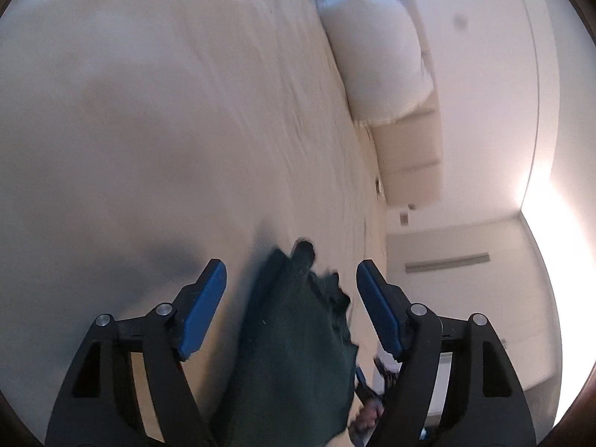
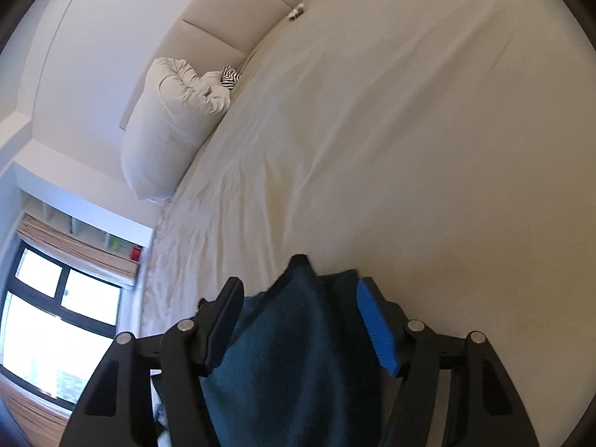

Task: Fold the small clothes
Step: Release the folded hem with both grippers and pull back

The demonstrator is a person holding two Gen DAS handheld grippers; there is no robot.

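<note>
A dark teal garment (image 1: 294, 339) lies bunched between the fingers of my left gripper (image 1: 292, 279), over the cream bed sheet (image 1: 167, 130). The left jaws stand wide apart and do not pinch the cloth. In the right wrist view the same teal garment (image 2: 298, 350) fills the gap between the fingers of my right gripper (image 2: 298, 290), whose jaws also stand open. The cloth's lower part runs out of both frames. Both views are tilted and blurred.
A white pillow (image 2: 171, 126) leans on the padded headboard (image 2: 238, 11) at the bed's far end; it also shows in the left wrist view (image 1: 376, 52). A window (image 2: 56, 313) and shelves sit beyond the bed's edge. A small striped item (image 2: 229, 76) lies by the pillow.
</note>
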